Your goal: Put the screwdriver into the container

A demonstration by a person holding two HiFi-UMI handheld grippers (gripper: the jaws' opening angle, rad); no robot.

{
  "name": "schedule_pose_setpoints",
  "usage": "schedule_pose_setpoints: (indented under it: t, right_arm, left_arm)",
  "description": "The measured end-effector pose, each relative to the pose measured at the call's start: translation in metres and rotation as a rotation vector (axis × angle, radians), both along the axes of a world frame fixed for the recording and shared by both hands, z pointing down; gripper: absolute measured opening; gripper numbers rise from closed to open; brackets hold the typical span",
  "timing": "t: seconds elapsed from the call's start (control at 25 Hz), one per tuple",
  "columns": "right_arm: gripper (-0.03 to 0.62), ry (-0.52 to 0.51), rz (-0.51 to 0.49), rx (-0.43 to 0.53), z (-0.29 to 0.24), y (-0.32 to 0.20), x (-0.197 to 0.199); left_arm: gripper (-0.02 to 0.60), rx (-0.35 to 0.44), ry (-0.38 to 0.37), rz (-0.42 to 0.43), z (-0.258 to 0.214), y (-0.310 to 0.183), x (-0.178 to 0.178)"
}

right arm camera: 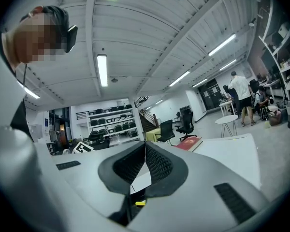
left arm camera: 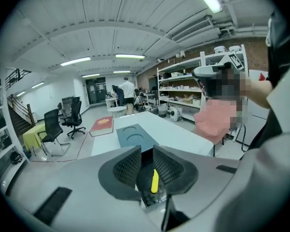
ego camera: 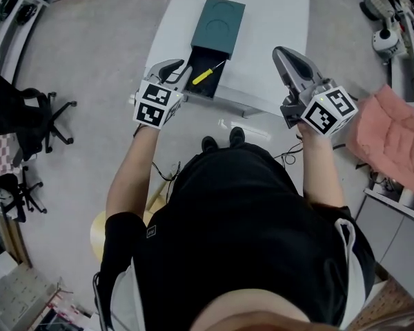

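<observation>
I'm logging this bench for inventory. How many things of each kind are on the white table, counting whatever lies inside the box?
Yellow screwdriver: 1
Teal container: 1
Red book: 1
Total: 3

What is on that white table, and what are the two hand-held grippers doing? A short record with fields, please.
table: white
container: dark teal box, its drawer open toward the person
screwdriver: yellow handle, lying in the open drawer
left gripper: at the drawer's front, jaws apart, holding nothing
right gripper: off to the right of the container, jaws together, empty
</observation>
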State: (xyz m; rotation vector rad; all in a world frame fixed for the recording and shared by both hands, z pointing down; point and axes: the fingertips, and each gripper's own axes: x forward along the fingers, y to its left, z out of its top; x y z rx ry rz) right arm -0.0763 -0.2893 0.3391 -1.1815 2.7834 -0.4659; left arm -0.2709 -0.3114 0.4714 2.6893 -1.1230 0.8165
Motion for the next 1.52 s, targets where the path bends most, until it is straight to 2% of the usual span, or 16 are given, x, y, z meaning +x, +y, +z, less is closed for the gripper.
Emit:
schedule_pose_setpoints:
  t: [0.12, 0.28, 0.52, 0.76, 1.0, 1.28, 1.52]
  right_arm:
    - [0.031, 0.021, -0.003, 0.008, -0.010, 0.003, -0.005]
    - [0.031, 0.031, -0.011, 0.023, -0.022, 0.007, -0.018]
    - [0.031, 0.026, -0.026, 0.063, -0.039, 0.004, 0.005]
    - [0.031, -0.009, -0.011, 0.093, -0.048, -0.006, 0.057]
    - [0.029, -0.048, 0.033, 0.134, -0.055, -0.015, 0.101]
    - [0.029, -0.039, 0.079, 0.150, -0.059, -0.016, 0.134]
    - [0.029, -0.032, 0.129, 0.136, -0.044, -0.005, 0.157]
  left_arm:
    - [0.084, 0.048, 0.036, 0.001, -0.023, 0.008, -0.008]
    - [0.079, 0.088, 0.095, -0.040, -0.050, 0.016, -0.030]
    - [0.066, 0.122, 0.123, -0.095, -0.081, 0.025, -0.036]
    - [0.055, 0.162, 0.158, -0.177, -0.112, 0.023, -0.016]
    - [0.049, 0.234, 0.239, -0.251, -0.151, 0.015, 0.014]
    - [0.048, 0.276, 0.291, -0.258, -0.178, 0.008, 0.040]
    - [0.043, 0.276, 0.310, -0.276, -0.176, 0.007, 0.040]
